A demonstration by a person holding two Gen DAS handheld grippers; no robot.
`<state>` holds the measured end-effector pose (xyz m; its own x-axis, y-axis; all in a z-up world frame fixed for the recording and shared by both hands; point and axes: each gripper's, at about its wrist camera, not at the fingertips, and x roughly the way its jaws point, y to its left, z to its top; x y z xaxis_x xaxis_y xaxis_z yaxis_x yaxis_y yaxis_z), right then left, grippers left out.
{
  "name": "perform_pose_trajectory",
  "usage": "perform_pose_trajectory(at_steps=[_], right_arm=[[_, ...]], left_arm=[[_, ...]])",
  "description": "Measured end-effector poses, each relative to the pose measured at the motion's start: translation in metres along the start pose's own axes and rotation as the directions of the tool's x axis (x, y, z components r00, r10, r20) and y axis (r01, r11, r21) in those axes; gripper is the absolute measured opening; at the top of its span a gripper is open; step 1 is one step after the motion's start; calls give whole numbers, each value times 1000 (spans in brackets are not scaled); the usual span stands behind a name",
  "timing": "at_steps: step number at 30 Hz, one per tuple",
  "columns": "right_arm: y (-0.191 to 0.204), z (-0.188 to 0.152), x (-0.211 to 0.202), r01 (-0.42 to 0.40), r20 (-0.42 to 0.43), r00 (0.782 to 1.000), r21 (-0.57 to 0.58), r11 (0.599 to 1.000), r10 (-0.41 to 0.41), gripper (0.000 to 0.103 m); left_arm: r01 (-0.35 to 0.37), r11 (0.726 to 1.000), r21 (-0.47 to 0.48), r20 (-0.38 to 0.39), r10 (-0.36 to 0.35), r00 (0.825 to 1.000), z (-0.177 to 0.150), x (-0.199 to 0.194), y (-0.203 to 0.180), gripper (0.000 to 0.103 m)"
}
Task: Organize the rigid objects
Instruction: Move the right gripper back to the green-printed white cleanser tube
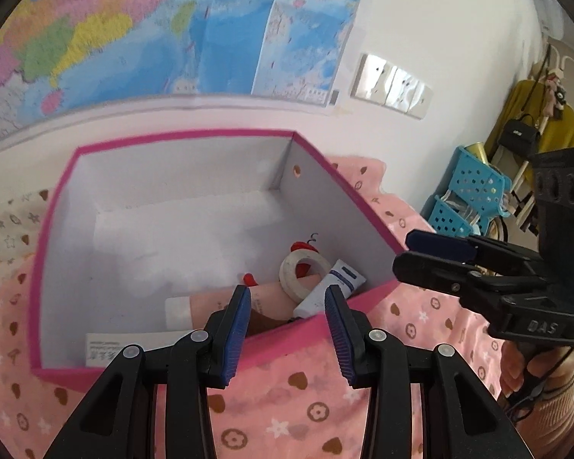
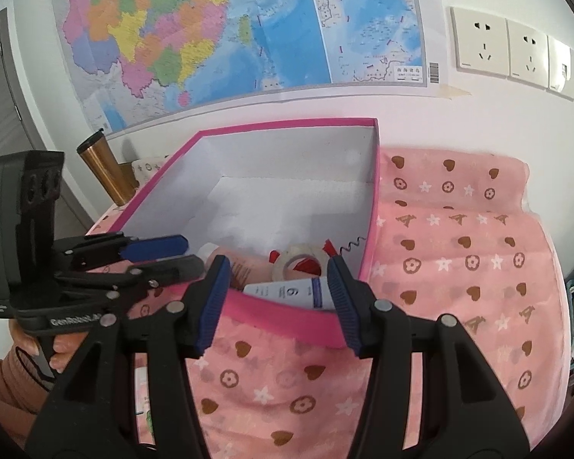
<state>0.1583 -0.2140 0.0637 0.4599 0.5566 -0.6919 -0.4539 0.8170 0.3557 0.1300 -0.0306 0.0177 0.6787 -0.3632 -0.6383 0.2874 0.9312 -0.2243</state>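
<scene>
Pink cloth (image 2: 459, 267) with hearts and flowers is being used as a cover, and a big map (image 2: 248, 26) is being shown on the wall behind. A pink box (image 2: 287, 317) is being kept in the middle of both views, with a tape roll (image 2: 294, 264), a white tube (image 2: 287, 292) and a pink tube (image 1: 264, 298) being held inside near its front wall. Nothing is being gripped: the left gripper (image 1: 287, 329) and the right gripper (image 2: 277, 302) are both being held open just before the box.

Tape roll (image 1: 304, 269), tubes (image 1: 327, 287) in box (image 1: 367, 229); box on cloth (image 1: 287, 401).
</scene>
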Motion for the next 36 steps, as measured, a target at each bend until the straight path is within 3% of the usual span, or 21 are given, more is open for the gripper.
perform_pose_trajectory(at_steps=[10, 17, 22, 36], right_arm=[[14, -27, -26, -78, -3, 997, -11, 997, 78, 58], [19, -69, -24, -110, -108, 988, 6, 994, 110, 60], [18, -109, -13, -132, -221, 965, 59, 990, 142, 60], [28, -156, -25, -205, -327, 914, 138, 969, 240, 60]], left_arm=[[-18, 998, 59, 69, 14, 998, -24, -48, -6, 48], [-10, 998, 64, -9, 10, 1000, -60, -46, -2, 48], [-10, 999, 41, -65, 13, 998, -79, -38, 4, 48], [34, 999, 31, -139, -29, 990, -119, -43, 5, 48]])
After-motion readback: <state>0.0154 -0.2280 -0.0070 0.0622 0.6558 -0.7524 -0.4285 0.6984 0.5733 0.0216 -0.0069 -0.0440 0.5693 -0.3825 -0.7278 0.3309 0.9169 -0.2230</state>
